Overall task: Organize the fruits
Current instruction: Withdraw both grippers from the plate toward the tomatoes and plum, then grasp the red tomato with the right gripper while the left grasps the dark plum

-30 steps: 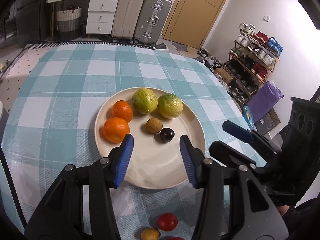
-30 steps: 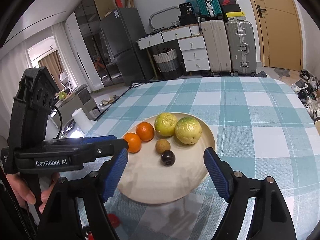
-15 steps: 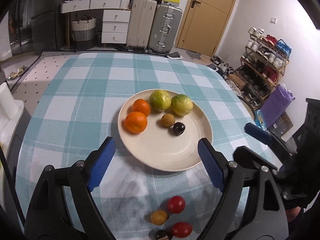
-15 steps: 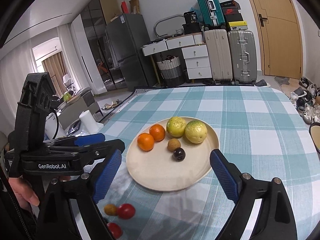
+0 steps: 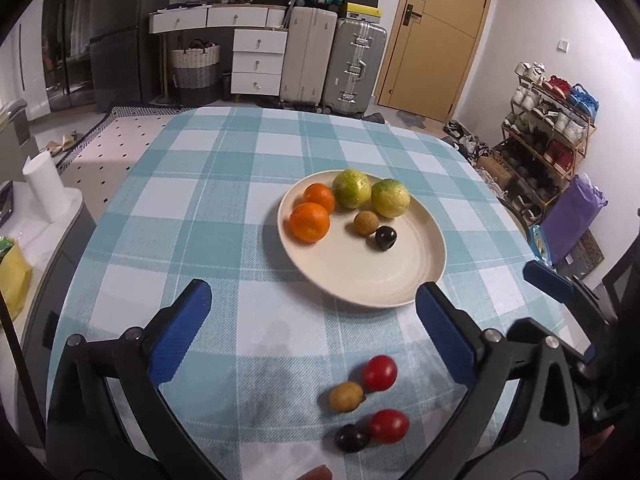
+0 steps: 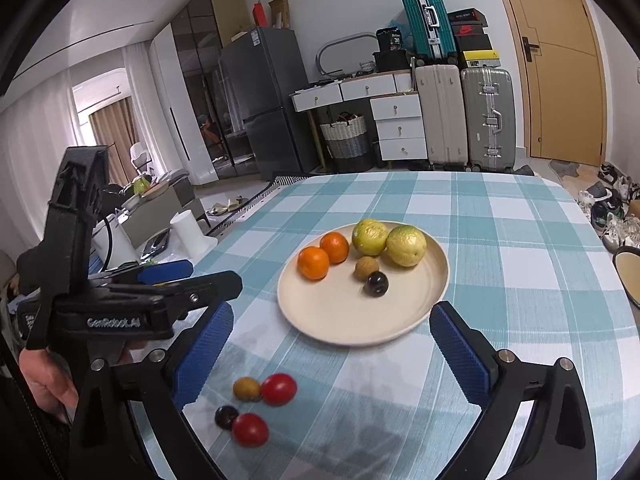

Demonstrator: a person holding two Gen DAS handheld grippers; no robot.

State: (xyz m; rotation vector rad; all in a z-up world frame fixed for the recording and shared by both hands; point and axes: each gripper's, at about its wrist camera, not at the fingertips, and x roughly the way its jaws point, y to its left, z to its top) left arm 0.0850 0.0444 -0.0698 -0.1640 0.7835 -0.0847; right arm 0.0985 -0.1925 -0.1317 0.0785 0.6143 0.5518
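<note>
A cream plate (image 5: 380,280) (image 6: 352,320) on the checked tablecloth holds two oranges (image 5: 310,222), two yellow-green citrus fruits (image 5: 390,198), a brown longan (image 5: 365,223) and a dark plum (image 5: 386,238). Nearer me on the cloth lie two red tomatoes (image 5: 380,372) (image 6: 278,389), a brown longan (image 5: 346,396) (image 6: 246,388) and a dark plum (image 5: 351,438) (image 6: 226,416). My left gripper (image 5: 316,332) is open and empty above the cloth in front of the plate. My right gripper (image 6: 332,352) is open and empty, right of the loose fruits.
The table's right edge drops to a shoe rack (image 5: 548,132) and a purple bag (image 5: 572,216). A white roll (image 5: 44,188) stands on a side unit to the left. Suitcases (image 6: 464,116) and drawers stand beyond the table's far edge.
Both grippers have pulled back and up from the plate and opened wider. The loose tomatoes, longan and plum near the front edge have come fully into view.
</note>
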